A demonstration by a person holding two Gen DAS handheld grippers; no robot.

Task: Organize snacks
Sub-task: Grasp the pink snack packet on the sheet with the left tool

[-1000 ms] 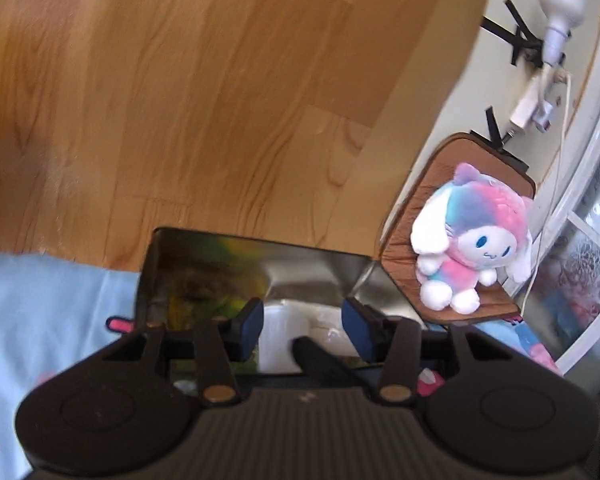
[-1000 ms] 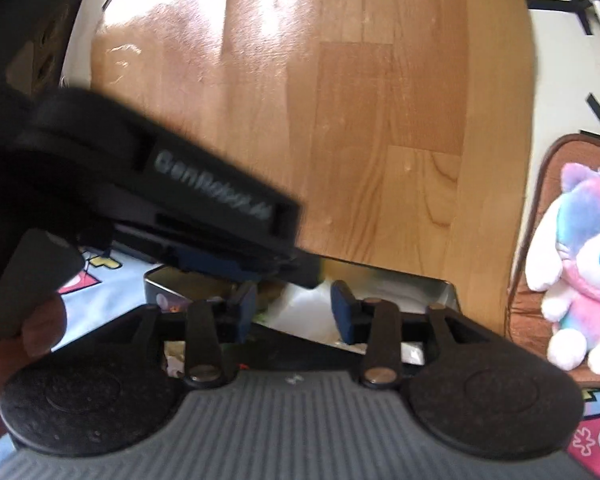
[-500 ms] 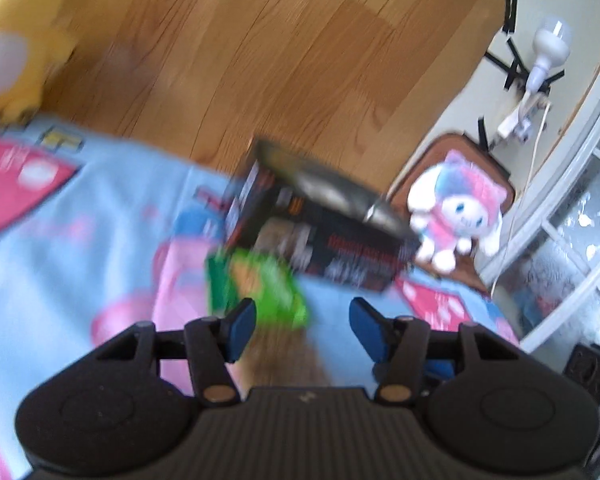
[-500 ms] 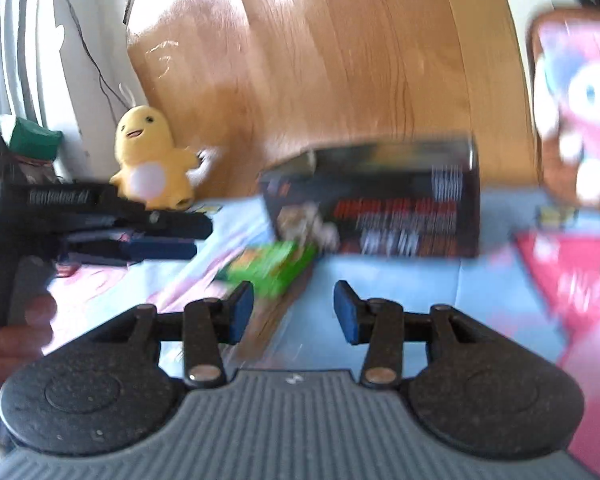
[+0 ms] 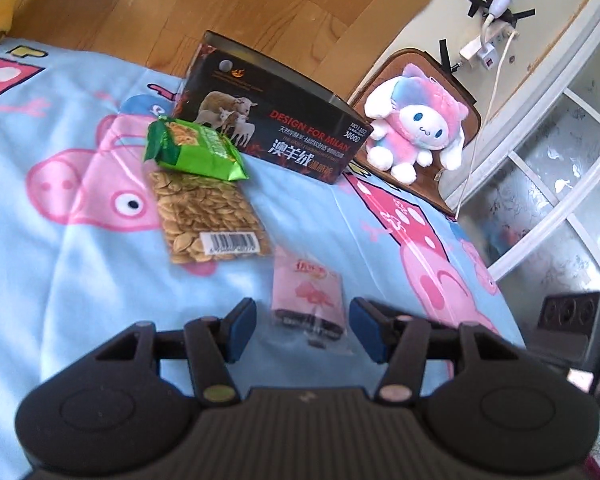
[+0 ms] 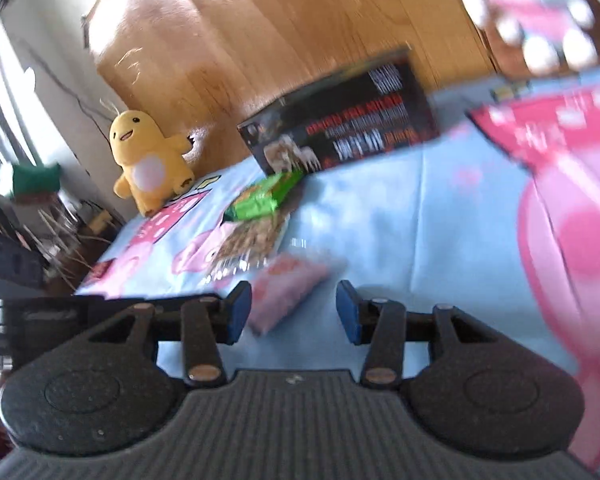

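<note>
A small pink snack packet (image 5: 308, 292) lies flat on the blue cartoon blanket (image 5: 60, 240). My left gripper (image 5: 302, 320) is open and straddles the packet's near end, pads clear of it. Beyond it lie a clear bag of seeds (image 5: 208, 216) and, overlapping its far end, a green snack bag (image 5: 196, 148). Behind them stands a black carton (image 5: 272, 120), open on top. The right wrist view is blurred. There my right gripper (image 6: 293, 304) is open, its jaws easing apart, and the pink packet (image 6: 288, 284) lies just beyond its left finger, untouched.
A pink-and-blue plush (image 5: 416, 128) sits on a brown seat to the right of the carton. A yellow plush (image 6: 148, 160) stands at the blanket's far left corner. Wooden floor lies beyond. A black power strip (image 5: 576, 312) is at the right.
Both grippers pulled back from the carton's open top and sank toward the blanket. The snacks on the blanket came into view. The left jaws stand wider than a second ago.
</note>
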